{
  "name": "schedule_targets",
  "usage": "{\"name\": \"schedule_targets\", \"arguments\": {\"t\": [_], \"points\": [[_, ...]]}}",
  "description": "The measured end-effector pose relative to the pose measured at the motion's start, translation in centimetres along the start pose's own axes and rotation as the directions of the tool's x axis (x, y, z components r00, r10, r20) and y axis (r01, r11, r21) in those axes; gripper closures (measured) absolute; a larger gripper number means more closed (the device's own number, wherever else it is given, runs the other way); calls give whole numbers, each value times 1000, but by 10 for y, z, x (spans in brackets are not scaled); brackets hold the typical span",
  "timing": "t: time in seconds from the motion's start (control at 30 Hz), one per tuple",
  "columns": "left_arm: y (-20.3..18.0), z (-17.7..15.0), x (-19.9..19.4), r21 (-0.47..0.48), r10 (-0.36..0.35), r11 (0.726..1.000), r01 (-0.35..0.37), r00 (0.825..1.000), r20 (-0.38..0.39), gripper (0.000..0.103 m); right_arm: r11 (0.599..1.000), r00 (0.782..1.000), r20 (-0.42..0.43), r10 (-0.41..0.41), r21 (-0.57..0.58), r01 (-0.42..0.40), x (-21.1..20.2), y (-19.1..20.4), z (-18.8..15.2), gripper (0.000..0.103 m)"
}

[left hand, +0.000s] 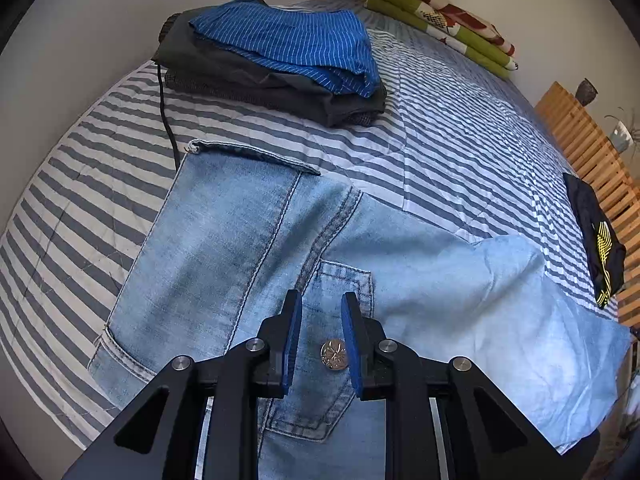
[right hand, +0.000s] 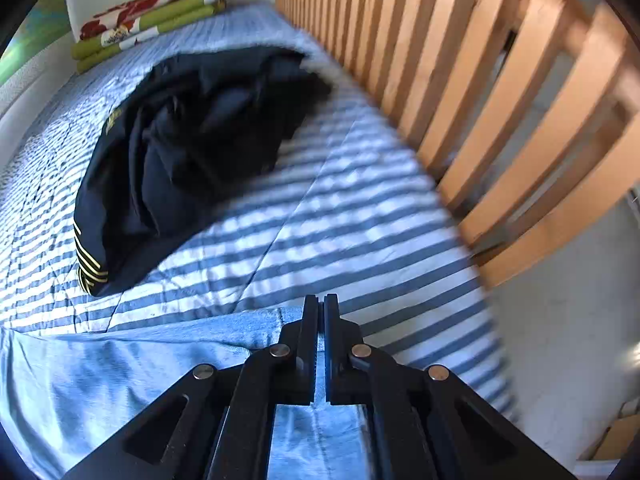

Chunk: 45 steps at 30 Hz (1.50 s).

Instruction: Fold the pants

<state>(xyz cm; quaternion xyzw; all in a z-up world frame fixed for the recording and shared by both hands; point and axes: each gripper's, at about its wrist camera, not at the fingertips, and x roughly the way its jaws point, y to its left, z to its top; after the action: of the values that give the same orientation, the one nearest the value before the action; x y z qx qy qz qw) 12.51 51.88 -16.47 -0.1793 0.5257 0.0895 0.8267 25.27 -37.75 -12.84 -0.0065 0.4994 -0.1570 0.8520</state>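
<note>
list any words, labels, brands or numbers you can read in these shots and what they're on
None can be read.
Metal button on the jeans: embossed pattern, no legible letters.
Yellow print on the black garment: a line design; any lettering is too small to make out.

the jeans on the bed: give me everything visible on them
The jeans are light-blue, faded denim, lying flat on the striped bedcover. One leg is folded over, its frayed hem toward the folded clothes stack. A back pocket with a metal rivet sits between the left gripper's parted jaws. The paler part looks inside out. The right gripper is shut at a denim edge; a grip is unclear.
</note>
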Motion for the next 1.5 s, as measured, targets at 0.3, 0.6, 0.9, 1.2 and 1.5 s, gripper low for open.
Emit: {"name": "schedule_targets", "arguments": {"t": [0.3,0.6,0.9,1.2,1.5], "points": [[-9,-3,-10,68,32,997,-33,999,14,81,989,995,-87,51,142,-39,25,-50,-8,102],[52,-1,-52,-89,37,996,-29,995,92,59,966,969,-27,246,-70,-248,-72,31,-31,91],[120,31,-56,-191,25,982,-5,994,104,45,786,871,-72,487,-399,-472,-146,228,-15,80],[95,70,23,-95,-59,994,57,998,-19,40,537,765,-253,593,-583,-609,-147,432,-24,63],[113,63,15,-102,107,989,-105,994,11,81,276,685,-443,578,-684,-675,-92,570,-59,51]]}}
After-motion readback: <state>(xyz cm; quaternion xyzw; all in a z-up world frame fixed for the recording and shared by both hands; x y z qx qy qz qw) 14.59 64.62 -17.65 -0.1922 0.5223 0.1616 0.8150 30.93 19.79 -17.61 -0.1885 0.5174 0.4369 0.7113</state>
